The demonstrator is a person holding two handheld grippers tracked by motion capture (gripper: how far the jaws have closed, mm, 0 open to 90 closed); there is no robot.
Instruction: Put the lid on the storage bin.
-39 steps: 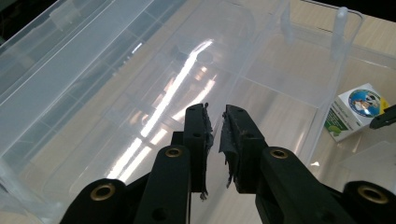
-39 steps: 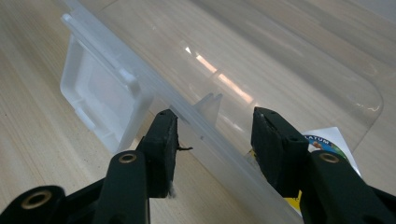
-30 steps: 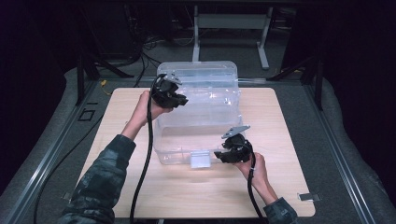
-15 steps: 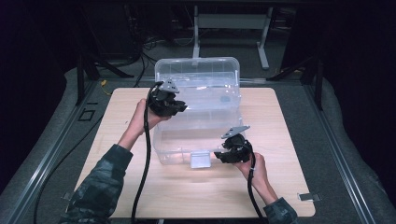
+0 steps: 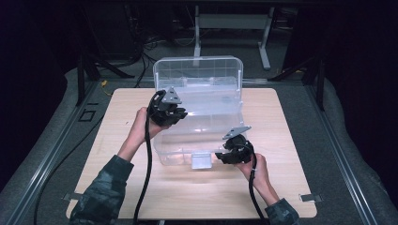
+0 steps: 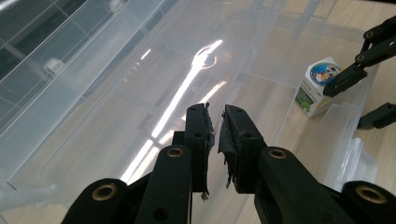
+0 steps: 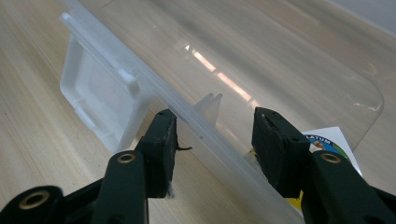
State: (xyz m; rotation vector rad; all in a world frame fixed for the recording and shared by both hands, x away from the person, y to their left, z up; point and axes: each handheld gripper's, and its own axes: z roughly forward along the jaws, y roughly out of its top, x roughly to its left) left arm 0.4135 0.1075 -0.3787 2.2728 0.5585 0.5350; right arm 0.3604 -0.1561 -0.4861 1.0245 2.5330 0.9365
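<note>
On a light wooden table (image 5: 117,136) stands a clear plastic box (image 5: 202,126), its lid (image 5: 197,72) swung up and back so it stands nearly upright at the far side. Seen from the high view, a person's forearms come in from the bottom edge, each hand holding a black gripper with a trailing cable. The left gripper (image 5: 170,114) is at the box's left rim, above the open inside. In the left gripper view its jaws are nearly closed, with only a thin gap between the worn pads (image 6: 201,128) and nothing held; they point down into the box, whose clear floor shows a streak of reflected light. A small carton (image 6: 317,86) with green and blue print sits in the box's near right corner, close to the other gripper. The right gripper (image 5: 231,155) is at the box's front wall, right of the white latch (image 5: 201,160). In the right gripper view its jaws stand wide apart, one on each side of the front rim (image 7: 210,135): one pad outside over the table, the other inside above the carton (image 7: 327,144). Whether either pad touches the rim cannot be told.
</note>
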